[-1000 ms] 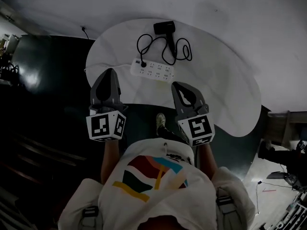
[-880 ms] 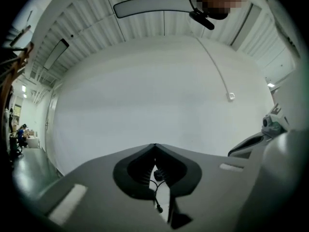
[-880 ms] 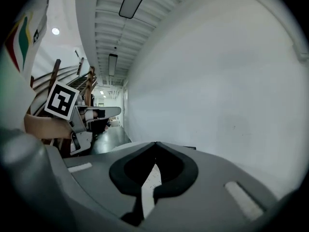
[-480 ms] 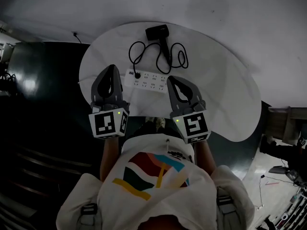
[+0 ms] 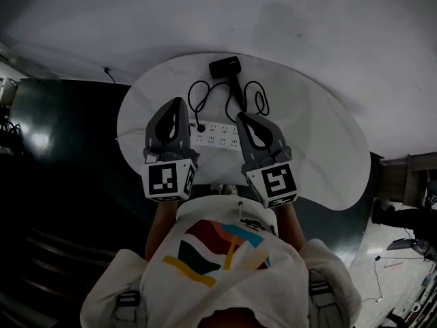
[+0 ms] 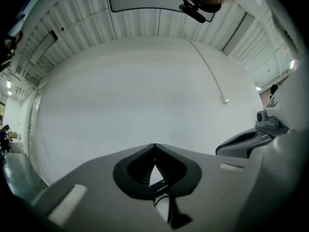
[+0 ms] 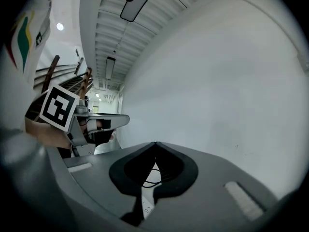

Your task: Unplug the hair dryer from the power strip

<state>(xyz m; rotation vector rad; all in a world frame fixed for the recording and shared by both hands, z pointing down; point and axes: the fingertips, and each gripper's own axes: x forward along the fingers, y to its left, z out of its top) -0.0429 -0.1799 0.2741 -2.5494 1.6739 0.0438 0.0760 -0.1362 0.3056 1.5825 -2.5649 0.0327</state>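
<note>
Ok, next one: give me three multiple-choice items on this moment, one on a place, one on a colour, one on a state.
1. In the head view, where on the power strip does the plug sit?
A. at its left end
B. at its middle
C. at its right end

2. What colour is the hair dryer?
A. white
B. black
C. red

3. How do the jaws of the left gripper and the right gripper stand?
A. shut, with nothing between them
B. wide open
C. shut on the plug

Answers:
1 A: the black plug sits in the strip's left end, beside the left gripper's tip.
2 B: the dryer shows black against the white table.
3 A: each gripper's own view shows its jaws together and holding nothing.
</note>
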